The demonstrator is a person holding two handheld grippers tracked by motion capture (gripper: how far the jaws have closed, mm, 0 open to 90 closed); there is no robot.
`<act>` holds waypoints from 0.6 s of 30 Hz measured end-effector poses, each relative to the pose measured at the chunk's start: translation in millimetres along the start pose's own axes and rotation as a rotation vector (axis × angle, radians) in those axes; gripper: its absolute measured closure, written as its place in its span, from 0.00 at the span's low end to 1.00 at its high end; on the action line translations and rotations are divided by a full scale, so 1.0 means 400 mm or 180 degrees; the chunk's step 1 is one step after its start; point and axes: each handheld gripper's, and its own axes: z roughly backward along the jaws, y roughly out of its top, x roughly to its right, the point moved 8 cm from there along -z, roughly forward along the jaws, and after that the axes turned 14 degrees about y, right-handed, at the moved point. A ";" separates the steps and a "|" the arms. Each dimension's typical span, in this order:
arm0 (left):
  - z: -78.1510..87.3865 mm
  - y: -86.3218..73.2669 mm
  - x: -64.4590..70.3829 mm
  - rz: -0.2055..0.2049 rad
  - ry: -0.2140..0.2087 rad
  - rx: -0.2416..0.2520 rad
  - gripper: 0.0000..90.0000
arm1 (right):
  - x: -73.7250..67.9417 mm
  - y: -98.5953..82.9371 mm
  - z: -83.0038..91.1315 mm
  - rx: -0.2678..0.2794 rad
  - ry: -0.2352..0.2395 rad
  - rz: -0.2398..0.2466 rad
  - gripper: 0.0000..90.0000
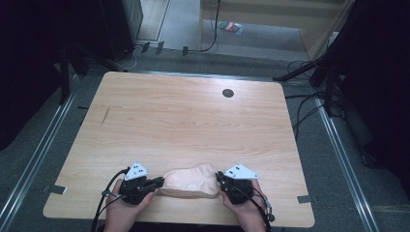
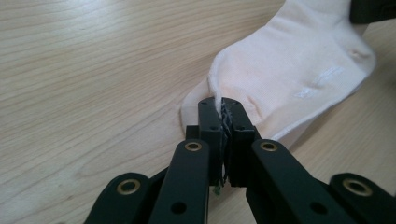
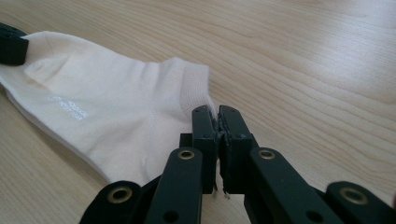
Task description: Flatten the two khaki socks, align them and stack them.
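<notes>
Cotton-pale and limp, a single ankle sock (image 1: 189,181) lies flat on the wooden desk (image 1: 183,116) close to its near edge, stretched between 2 hand-held grippers. Left of the sock, the left gripper (image 1: 155,182) has its fingers (image 2: 208,123) pressed together on the thin edge at the toe end, a sliver of white fabric showing between the pads in the left gripper view. At the sock's middle the knit sags onto the wood with soft creases and faint pale lettering on its side, signs of a very light, floppy thing with no stiffness of its own. Right of the sock, the right gripper (image 1: 221,177) pinches the ribbed cuff, its fingers (image 3: 204,126) closed tight on the hem in the right gripper view.

Judged from this, the sock should weigh almost nothing and cannot break, but it will drape, fold and stretch wherever it is unsupported. The thin knit could slide out of a shallow bite, so a deep hold on the doubled cuff and on the seamed toe looks safest. Held at both ends, it should lift as a slack span. A black round grommet (image 1: 227,93) sits well beyond the sock, near the desk's far edge.
</notes>
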 end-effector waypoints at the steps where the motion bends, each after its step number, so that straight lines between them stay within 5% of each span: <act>1: 0.000 0.000 0.000 0.0000 0.0000 0.0000 0.97 | 0.000 0.000 0.000 0.0000 0.0000 0.0000 0.97; 5: -0.010 -0.016 0.003 -0.0081 0.0084 -0.0037 0.86 | 0.002 -0.013 -0.018 -0.0075 0.0000 0.0017 0.96; 7: -0.012 -0.016 -0.001 -0.0108 0.0173 0.0003 0.69 | 0.003 -0.019 -0.024 -0.0087 -0.0019 0.0022 0.88; 8: -0.008 -0.012 -0.012 -0.0130 0.0344 0.0072 0.63 | 0.004 -0.014 -0.020 0.0023 -0.0043 0.0001 0.75; 10: -0.003 -0.006 -0.020 -0.0073 0.0348 0.0109 0.56 | 0.001 -0.004 -0.007 0.0145 -0.0030 0.0003 0.70; 14: -0.001 0.006 -0.027 -0.0001 0.0316 0.0196 0.56 | -0.009 0.007 0.010 0.0282 0.0039 -0.0054 0.74; 18: -0.027 0.002 -0.023 -0.0009 0.0241 0.0114 0.67 | -0.022 -0.019 -0.015 0.0089 0.0095 -0.0042 0.84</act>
